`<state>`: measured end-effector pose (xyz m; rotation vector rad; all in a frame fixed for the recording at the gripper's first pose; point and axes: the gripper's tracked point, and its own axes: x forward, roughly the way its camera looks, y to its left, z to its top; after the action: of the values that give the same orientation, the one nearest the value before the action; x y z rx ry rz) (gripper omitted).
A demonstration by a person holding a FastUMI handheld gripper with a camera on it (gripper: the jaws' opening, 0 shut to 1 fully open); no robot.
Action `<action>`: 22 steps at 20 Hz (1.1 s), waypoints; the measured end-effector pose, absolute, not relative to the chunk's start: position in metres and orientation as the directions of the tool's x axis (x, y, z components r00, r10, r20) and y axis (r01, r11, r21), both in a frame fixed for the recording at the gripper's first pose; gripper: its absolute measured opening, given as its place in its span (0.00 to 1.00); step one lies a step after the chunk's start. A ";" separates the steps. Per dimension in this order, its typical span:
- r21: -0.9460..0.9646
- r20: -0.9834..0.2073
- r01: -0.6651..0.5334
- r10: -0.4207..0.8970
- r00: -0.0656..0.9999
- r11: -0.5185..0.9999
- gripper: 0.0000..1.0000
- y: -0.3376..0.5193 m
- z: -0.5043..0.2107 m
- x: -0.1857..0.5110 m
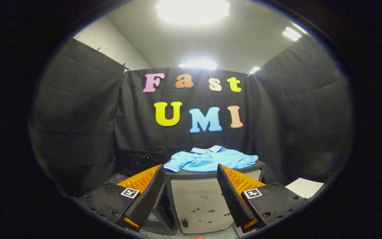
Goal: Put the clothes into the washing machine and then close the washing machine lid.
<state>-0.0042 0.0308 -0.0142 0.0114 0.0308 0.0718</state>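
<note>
Gripper (191,186) fingers spread wide, holding nothing. Light-blue collared polo shirt (209,159) lies crumpled on dark flat top of grey box-shaped cabinet (201,202), covering most of top, sleeve draped over left front edge. Cabinet beyond and between fingers. Black open-topped machine (134,161) just left of cabinet. White paper sheet (305,187) far right.

The gripper (191,196), in the lower middle of the frame, has 2 wedge-shaped fingers (148,194) with ribbed inner faces. Each sits on a dark block bearing 1 square black-and-white marker (130,193) and several round screws (266,214).
</note>
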 end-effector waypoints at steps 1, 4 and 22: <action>0.014 -0.030 -0.069 0.070 0.997 0.997 0.98 0.030 -0.014 -0.006; 0.019 -0.031 -0.062 0.063 0.998 0.998 0.98 0.027 -0.011 -0.006; 0.061 -0.068 -0.039 0.043 0.997 0.997 0.98 -0.007 0.022 0.095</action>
<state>0.0954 -0.0070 0.0224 0.0592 0.0691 0.0413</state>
